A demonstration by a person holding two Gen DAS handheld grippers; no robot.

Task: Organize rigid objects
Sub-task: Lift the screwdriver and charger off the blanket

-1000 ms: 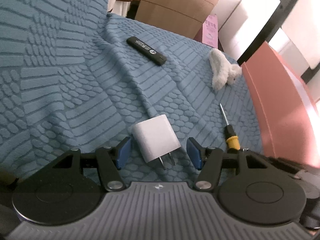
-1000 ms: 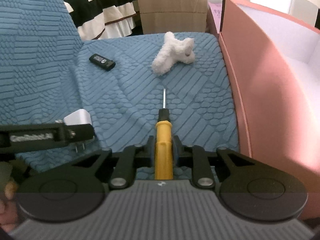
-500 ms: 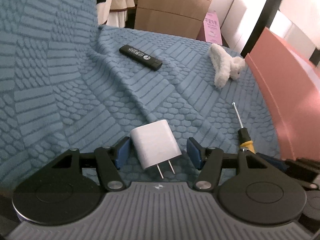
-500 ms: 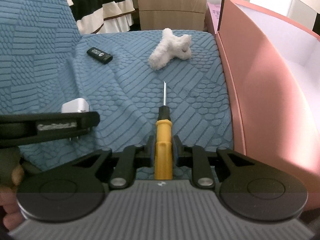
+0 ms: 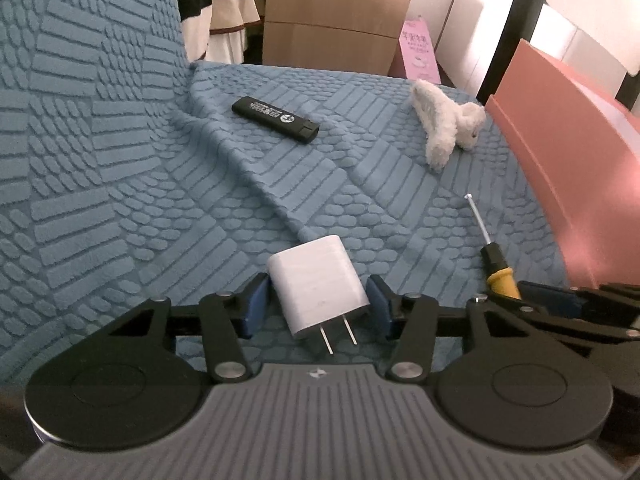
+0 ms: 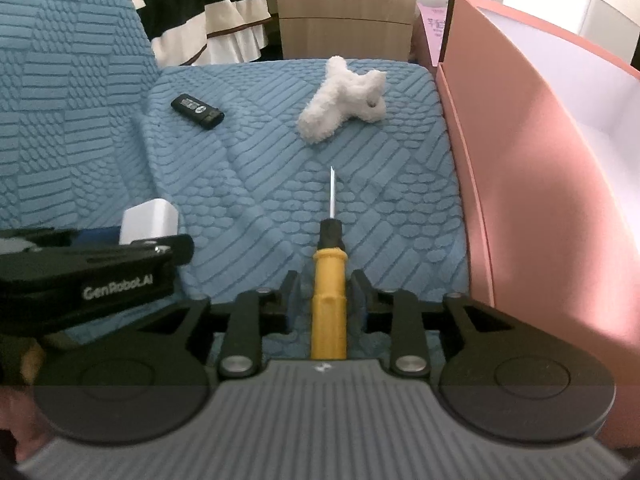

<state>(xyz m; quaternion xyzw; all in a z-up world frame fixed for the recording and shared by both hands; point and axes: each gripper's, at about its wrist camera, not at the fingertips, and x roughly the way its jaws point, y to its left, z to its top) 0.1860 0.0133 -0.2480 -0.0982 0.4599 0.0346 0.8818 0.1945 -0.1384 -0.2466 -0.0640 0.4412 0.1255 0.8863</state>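
A white plug charger (image 5: 318,284) lies on the blue sofa seat, prongs toward the camera. My left gripper (image 5: 318,304) straddles it; its jaws are closing, and the blue pads (image 5: 256,304) stand close beside it with a thin gap on the left. A yellow-handled screwdriver (image 6: 329,292) lies on the seat, tip pointing away. My right gripper (image 6: 325,300) is around the handle; its jaws are opening, and a gap shows on both sides. The left gripper's body (image 6: 100,268) shows at the left of the right wrist view.
A black stick-shaped device (image 5: 276,119) and a white plush toy (image 5: 444,128) lie farther back on the seat. An open pink box (image 6: 540,168) stands against the seat's right edge. The sofa back (image 5: 80,100) rises on the left. A wooden cabinet (image 5: 336,24) stands behind.
The right jaws have parted from the screwdriver handle they were clamping. The left jaws have narrowed around the charger, and the left gripper has rolled slightly.
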